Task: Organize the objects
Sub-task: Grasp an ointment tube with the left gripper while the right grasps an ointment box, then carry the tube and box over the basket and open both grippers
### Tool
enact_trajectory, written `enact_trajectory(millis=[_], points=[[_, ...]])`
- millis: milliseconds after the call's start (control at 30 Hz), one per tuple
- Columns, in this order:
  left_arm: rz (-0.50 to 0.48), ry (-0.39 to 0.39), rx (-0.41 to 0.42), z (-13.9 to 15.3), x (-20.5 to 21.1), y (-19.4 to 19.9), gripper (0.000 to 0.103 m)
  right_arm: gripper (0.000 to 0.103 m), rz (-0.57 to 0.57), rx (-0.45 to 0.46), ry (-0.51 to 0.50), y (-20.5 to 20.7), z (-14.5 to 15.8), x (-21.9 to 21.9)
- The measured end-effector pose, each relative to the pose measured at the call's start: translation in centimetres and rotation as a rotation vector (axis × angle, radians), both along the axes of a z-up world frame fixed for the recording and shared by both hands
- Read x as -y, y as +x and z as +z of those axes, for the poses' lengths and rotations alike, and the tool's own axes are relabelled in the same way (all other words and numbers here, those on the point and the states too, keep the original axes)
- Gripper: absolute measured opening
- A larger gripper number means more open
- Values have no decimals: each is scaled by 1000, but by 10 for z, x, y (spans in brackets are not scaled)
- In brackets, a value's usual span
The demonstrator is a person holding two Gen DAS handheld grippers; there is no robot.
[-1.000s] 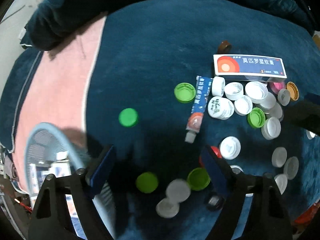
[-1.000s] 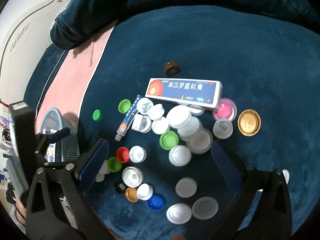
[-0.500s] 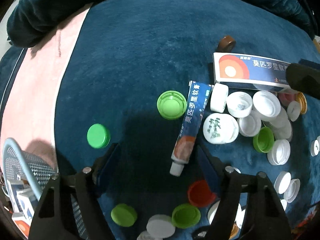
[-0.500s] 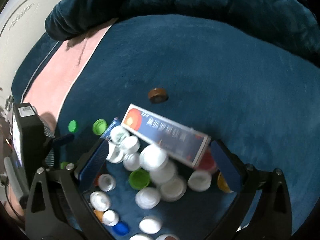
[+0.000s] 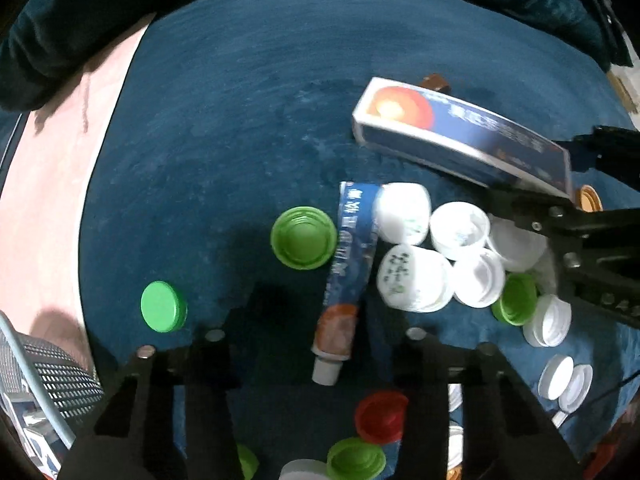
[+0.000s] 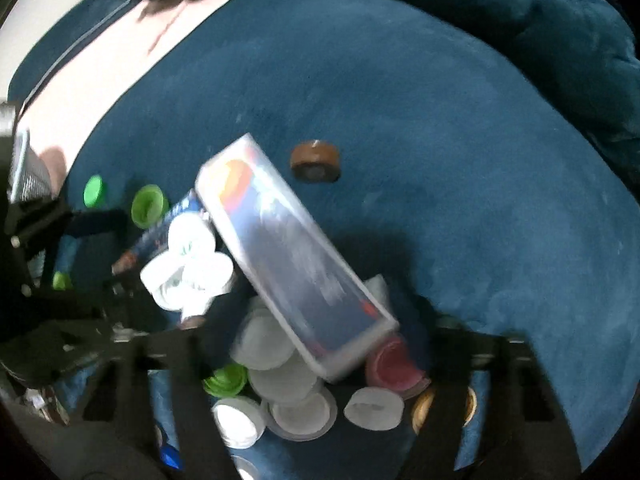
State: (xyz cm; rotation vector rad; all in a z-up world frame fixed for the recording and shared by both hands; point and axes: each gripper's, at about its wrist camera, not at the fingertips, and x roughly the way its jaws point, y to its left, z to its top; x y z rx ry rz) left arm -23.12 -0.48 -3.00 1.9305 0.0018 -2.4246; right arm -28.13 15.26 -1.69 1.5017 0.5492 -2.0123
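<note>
The open left tongs (image 5: 304,344) straddle the soft, light blue ointment tube (image 5: 347,276) at lower centre, best pinched mid-body, while the open right tongs (image 6: 316,372) bracket the stiff, light blue-and-white carton (image 6: 296,256).

Domestic setting, likely a bedroom or living room. Evidence: plush dark-teal blanket (image 5: 248,92) serving as the work surface, a pink fabric band (image 5: 44,208) along its left edge, and household bottle caps (image 5: 412,284) scattered on the blanket.
</note>
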Motion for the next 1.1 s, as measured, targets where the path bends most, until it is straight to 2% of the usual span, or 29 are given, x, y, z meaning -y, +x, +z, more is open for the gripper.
enact_trajectory(millis=[67, 167, 500, 733, 800, 867, 1100], points=[[-9, 14, 3, 2, -1, 2, 27, 45, 24, -19, -9, 6, 3, 1], [-16, 19, 7, 5, -1, 5, 18, 40, 22, -28, -52, 11, 12, -4], [10, 17, -22, 39, 13, 28, 18, 39, -36, -31, -162, 34, 49, -16], [46, 12, -92, 79, 34, 56, 18, 39, -23, -62, -223, 59, 81, 8], [63, 8, -106, 89, 45, 51, 18, 39, -14, -62, -241, 69, 87, 15], [88, 3, -122, 105, 49, 68, 18, 39, 1, -60, -256, 79, 93, 27], [223, -12, -180, 145, 119, 121, 18, 39, 59, -28, -338, 113, 112, 72]])
